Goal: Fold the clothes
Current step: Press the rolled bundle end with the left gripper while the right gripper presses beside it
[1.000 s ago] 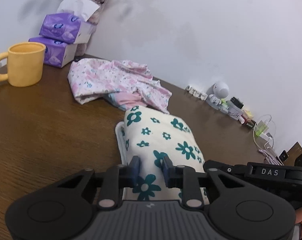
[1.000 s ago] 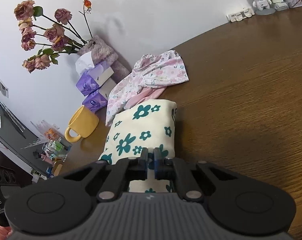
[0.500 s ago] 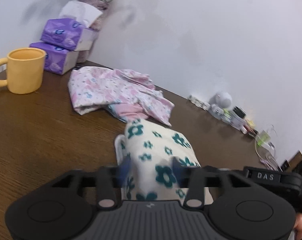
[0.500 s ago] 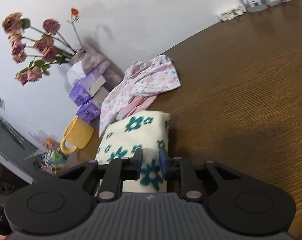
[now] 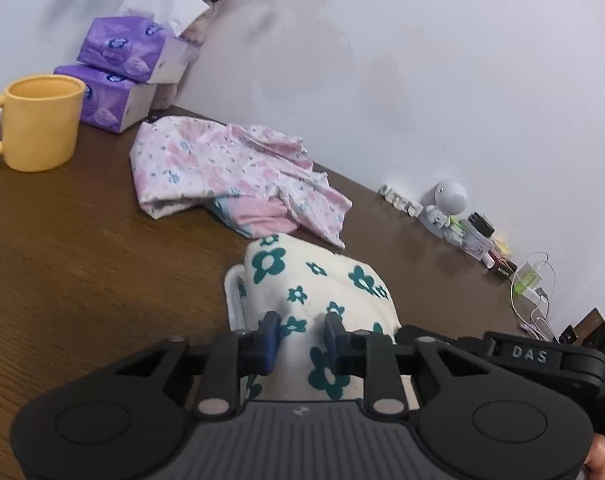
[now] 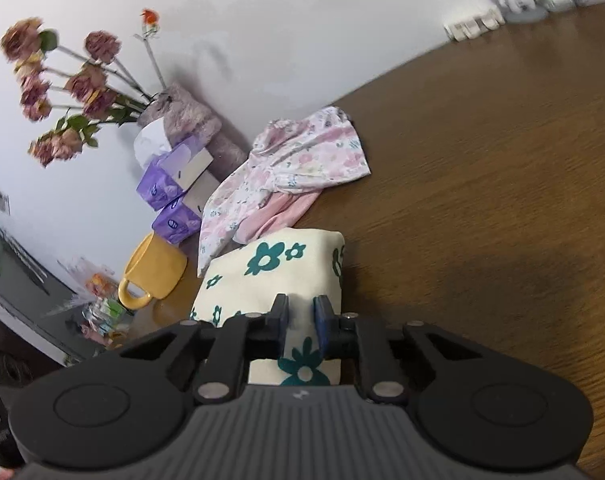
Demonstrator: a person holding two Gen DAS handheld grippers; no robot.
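A folded cream garment with teal flowers (image 5: 314, 280) lies on the brown table (image 5: 82, 280), just in front of both grippers. My left gripper (image 5: 300, 330) is open, its blue-padded fingers (image 5: 268, 334) apart over the garment's near end. My right gripper (image 6: 300, 320) is open a little, and the garment (image 6: 270, 276) shows through the narrow gap. A crumpled pink floral garment (image 5: 222, 168) lies behind the folded one, with its edge close to it. In the right wrist view the pink floral garment (image 6: 294, 168) sits up and left of the cream one.
A yellow mug (image 5: 38, 120) stands at the left, beside two purple tissue packs (image 5: 118, 72) and a vase of dried roses (image 6: 178, 116). Along the wall sit a small white robot figure (image 5: 446, 200), small items and a charger cable (image 5: 534, 284). Bare table (image 6: 502, 200) spreads to the right.
The right gripper has gone from shut on the cream garment to slightly open. The left fingers spread wider, then came back closer. Both views drew back a little.
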